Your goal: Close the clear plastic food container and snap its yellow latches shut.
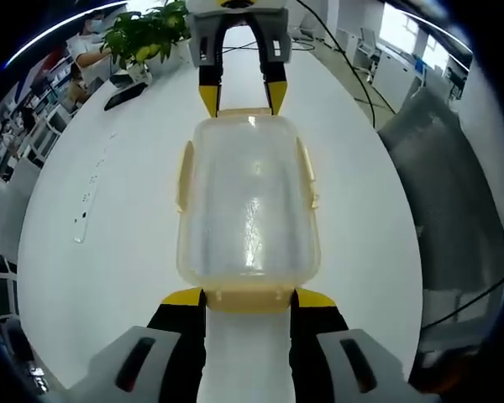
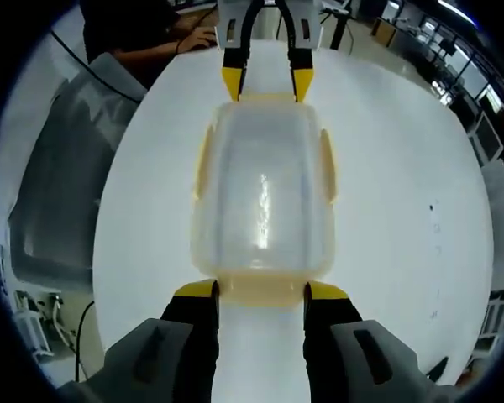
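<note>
Container [image 1: 249, 210]: lying lid-on at table [image 1: 109, 235] centre.
Left gripper [image 1: 248, 299]: standing open, tips straddling container's end latch [image 1: 250, 298].
Right gripper [image 2: 261, 291]: standing open, straddling opposite end.

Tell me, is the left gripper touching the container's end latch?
Touching: in the left gripper view, the left gripper's yellow tips meet the end latch of the container.

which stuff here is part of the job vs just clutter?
Job: clear container with yellow latches; left tool at one end, right tool at the other.
Clutter: potted plant, dark phone-like item, cables, white table.
</note>
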`<state>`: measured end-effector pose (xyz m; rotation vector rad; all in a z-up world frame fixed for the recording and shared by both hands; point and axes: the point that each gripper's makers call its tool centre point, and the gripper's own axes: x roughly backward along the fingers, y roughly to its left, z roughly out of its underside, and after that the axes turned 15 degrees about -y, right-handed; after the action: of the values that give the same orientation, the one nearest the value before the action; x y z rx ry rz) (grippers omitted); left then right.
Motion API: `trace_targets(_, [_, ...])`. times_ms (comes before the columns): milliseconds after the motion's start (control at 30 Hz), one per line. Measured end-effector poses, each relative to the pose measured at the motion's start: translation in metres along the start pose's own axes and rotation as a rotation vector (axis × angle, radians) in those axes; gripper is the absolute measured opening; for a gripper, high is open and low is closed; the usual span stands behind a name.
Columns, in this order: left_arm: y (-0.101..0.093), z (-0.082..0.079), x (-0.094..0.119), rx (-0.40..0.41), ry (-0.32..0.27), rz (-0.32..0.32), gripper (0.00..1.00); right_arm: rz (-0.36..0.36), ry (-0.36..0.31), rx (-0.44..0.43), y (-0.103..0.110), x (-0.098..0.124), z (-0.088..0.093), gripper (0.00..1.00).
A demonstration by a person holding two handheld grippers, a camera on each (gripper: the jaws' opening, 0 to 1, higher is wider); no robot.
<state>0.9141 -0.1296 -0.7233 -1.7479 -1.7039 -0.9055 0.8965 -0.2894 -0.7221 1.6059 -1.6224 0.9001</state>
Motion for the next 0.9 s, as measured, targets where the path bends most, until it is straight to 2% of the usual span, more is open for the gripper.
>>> trace_targets(367, [-0.0020,0.0001,-0.0012,0.001,0.006,0.004,0.32,-0.007,-0.001,-0.013,-0.0009,-0.0050,0.0046,0.36])
trace_targets(900, [-0.0064,0.0015,-0.0005,0.013,0.007,0.004,0.33,-0.016,0.002,-0.011,0.0023,-0.0055,0.0020,0.36])
